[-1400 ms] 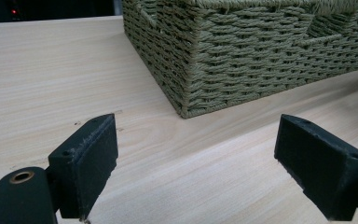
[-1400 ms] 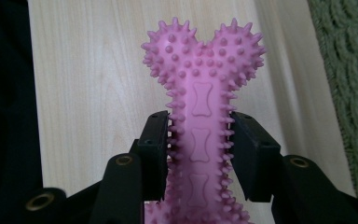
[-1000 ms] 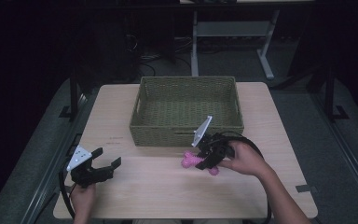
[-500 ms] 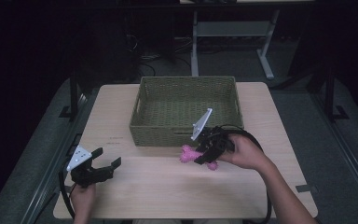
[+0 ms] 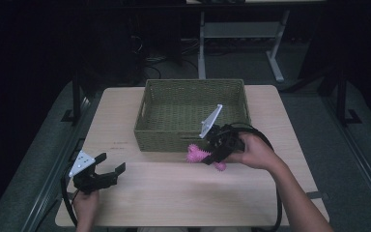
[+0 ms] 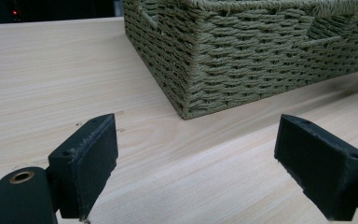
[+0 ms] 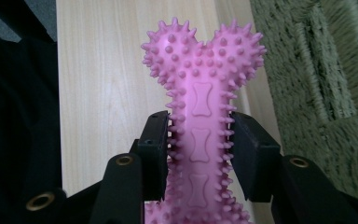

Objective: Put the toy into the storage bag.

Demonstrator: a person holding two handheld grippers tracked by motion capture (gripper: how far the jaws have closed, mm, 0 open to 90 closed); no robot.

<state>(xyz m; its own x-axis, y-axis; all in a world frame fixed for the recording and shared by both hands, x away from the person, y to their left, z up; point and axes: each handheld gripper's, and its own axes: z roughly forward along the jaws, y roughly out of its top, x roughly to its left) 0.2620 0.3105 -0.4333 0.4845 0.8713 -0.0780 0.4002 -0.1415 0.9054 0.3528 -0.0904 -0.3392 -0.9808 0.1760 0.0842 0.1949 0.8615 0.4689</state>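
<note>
Right hand-held gripper [image 7: 200,154] is clamped across the shaft of the pink spiky bone toy [image 7: 203,116], a rubbery dog chew by the look of it. The jaws press in on the narrow middle, and I'd say that is deliberate: the knobbed ends are too wide and too round to pinch, while the shaft gives two roughly parallel sides and the spikes should bite into the pads. From the right gripper view one double-lobed end sticks out well past the jaws, and the lower end runs out of frame below them.

From the high view I've got the toy [image 5: 196,153] just in front of the woven basket [image 5: 193,104], right by its near wall and over the tabletop [image 5: 183,193]. I cannot tell whether it touches the wood or is lifted just clear of it. The gripper [image 5: 212,152] points leftward along the basket's front, with the person's hand [image 5: 256,153] behind it. My guess is the basket is the destination, since it is open-topped, looks empty and is so close.

Left hand-held gripper [image 6: 200,168] sits spread wide with nothing between its jaws, low over bare wood. It looks at the basket's near corner [image 6: 242,60] from well back. In the high view it rests at the near left of the tabletop [image 5: 96,175], well apart from the toy; I read that as parked out of the way, since a one-handed grip seems enough for something this light.
</note>
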